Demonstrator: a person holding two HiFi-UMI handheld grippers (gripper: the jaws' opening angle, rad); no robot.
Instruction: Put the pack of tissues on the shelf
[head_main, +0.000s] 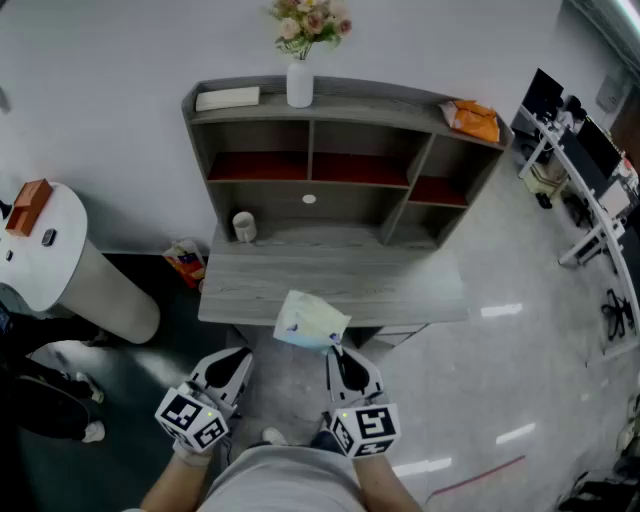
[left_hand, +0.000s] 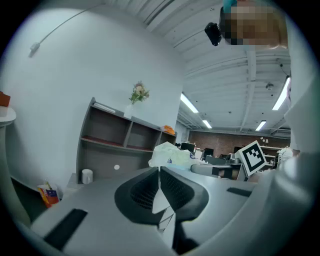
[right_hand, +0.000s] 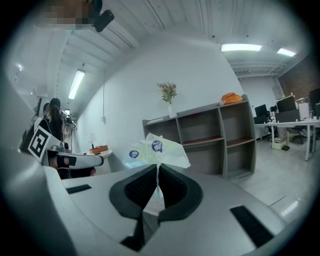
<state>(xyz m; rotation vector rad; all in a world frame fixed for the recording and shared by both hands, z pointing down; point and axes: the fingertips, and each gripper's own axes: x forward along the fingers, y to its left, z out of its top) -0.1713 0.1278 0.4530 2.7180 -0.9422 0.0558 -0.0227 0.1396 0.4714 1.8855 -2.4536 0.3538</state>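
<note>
The pack of tissues (head_main: 312, 320) is a pale, crinkly plastic packet with blue round marks. It hangs in the air just before the front edge of the grey desk (head_main: 330, 283) under the shelf unit (head_main: 330, 110). My right gripper (head_main: 335, 349) is shut on the pack's near edge, and the right gripper view has the pack (right_hand: 157, 150) spreading above the closed right gripper (right_hand: 159, 169). My left gripper (head_main: 243, 353) is beside it on the left, shut with nothing in it (left_hand: 160, 168). From there the pack (left_hand: 172, 154) shows just past the jaws.
On the shelf top stand a white vase of flowers (head_main: 300, 80), a flat white box (head_main: 228, 98) and an orange bag (head_main: 472, 118). A white cup (head_main: 244, 227) sits in the lower left bay. A round white table (head_main: 55, 255) is at left, and office desks (head_main: 590, 170) at right.
</note>
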